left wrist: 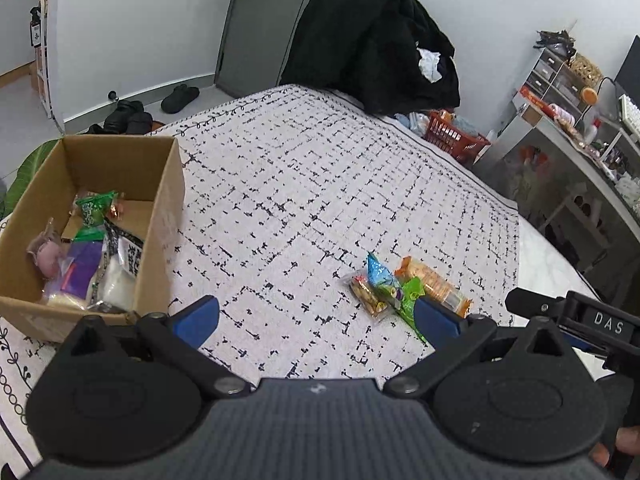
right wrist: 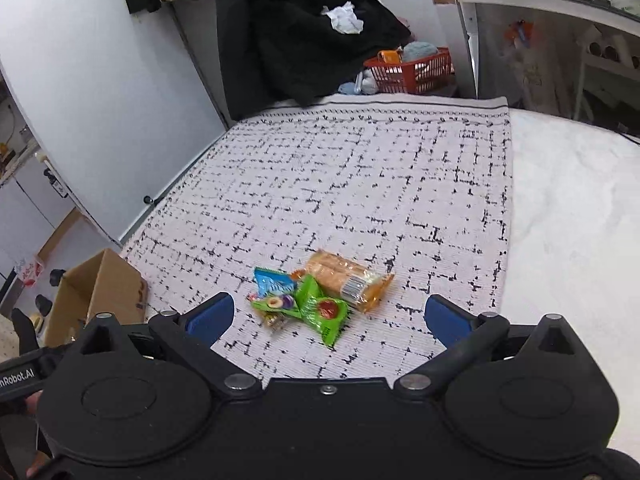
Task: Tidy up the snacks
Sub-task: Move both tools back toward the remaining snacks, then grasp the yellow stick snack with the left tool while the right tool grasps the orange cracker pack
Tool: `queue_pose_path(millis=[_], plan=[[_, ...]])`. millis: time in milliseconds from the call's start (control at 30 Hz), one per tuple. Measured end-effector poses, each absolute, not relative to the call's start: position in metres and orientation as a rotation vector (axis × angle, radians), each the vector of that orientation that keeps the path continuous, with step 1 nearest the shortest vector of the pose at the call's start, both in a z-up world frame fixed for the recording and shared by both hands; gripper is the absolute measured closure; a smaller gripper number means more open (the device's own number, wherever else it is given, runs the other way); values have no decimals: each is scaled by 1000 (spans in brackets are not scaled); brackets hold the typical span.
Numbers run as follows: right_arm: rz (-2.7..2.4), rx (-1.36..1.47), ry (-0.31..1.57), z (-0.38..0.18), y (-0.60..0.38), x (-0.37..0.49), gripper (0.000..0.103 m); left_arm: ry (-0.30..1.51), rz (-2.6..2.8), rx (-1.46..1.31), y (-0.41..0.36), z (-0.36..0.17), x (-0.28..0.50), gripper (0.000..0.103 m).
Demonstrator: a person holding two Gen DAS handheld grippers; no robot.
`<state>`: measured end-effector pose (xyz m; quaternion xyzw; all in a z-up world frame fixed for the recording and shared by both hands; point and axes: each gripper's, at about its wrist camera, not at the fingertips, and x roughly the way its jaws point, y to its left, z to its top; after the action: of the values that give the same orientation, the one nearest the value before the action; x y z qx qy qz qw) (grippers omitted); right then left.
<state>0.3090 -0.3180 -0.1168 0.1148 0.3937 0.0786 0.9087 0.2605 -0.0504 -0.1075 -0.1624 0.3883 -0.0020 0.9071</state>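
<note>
A cardboard box (left wrist: 160, 216) stands at the left of a patterned cloth and holds several snack packs (left wrist: 96, 256); its corner shows in the right wrist view (right wrist: 100, 292). A small pile of snacks lies on the cloth: an orange cracker pack (right wrist: 348, 278), two green packs (right wrist: 324, 312), a blue pack (right wrist: 272, 282) and a small clear pack (left wrist: 366, 294). My left gripper (left wrist: 316, 316) is open and empty, between box and pile. My right gripper (right wrist: 330, 318) is open and empty, just short of the pile, fingers either side of it.
The black-and-white patterned cloth (right wrist: 360, 184) covers most of a white surface (right wrist: 572, 220). A black garment (right wrist: 296, 36) hangs over a chair at the far edge. A red basket (right wrist: 412, 70) sits beyond. A cluttered desk (left wrist: 576, 128) stands at the right.
</note>
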Motion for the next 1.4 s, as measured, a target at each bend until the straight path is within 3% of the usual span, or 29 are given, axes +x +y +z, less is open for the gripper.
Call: queue_pose_path(millis=[400, 567, 767, 1033, 1400], plan=[[174, 315, 840, -137, -328, 323, 1, 812, 23, -336, -62, -125, 276, 1], [182, 357, 870, -151, -331, 333, 17, 802, 10, -348, -69, -133, 286, 10], [170, 397, 883, -165, -333, 349, 21, 840, -9, -376, -79, -153, 302, 21], [131, 434, 899, -184, -341, 370, 23, 882, -35, -369, -100, -176, 327, 44], [119, 426, 909, -198, -346, 388, 22, 923, -13, -378, -111, -202, 363, 45]])
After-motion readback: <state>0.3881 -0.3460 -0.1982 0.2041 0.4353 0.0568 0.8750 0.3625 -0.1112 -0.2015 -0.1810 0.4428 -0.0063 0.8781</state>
